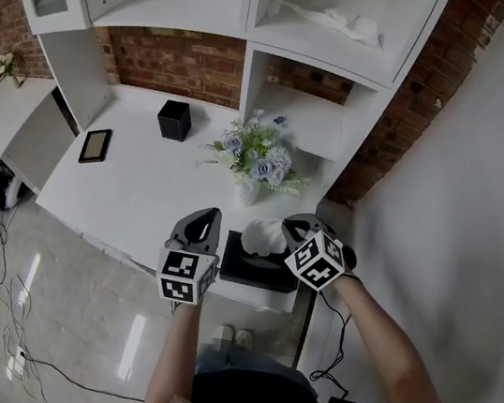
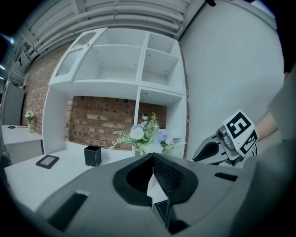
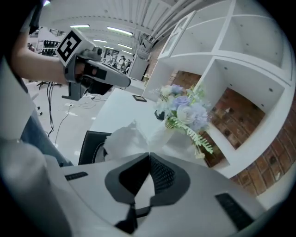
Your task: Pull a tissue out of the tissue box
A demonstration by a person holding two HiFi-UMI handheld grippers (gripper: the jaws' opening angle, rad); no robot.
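A black tissue box (image 1: 260, 273) lies at the near edge of the white table (image 1: 140, 188). A crumpled white tissue (image 1: 263, 235) stands up out of its slot. My right gripper (image 1: 291, 230) is just right of the tissue, above the box, shut on the tissue's upper edge. In the right gripper view the tissue (image 3: 124, 139) runs from the box (image 3: 94, 146) up to the closed jaw tips of the right gripper (image 3: 149, 155). My left gripper (image 1: 201, 226) hovers left of the box, shut with nothing in it (image 2: 152, 156); the right gripper (image 2: 210, 150) shows at its right.
A vase of pale blue flowers (image 1: 256, 162) stands just behind the box. Farther back are a black cube holder (image 1: 174, 120) and a small picture frame (image 1: 95, 145). White shelving (image 1: 315, 44) and a brick wall close the back; a white wall (image 1: 482, 185) runs along the right.
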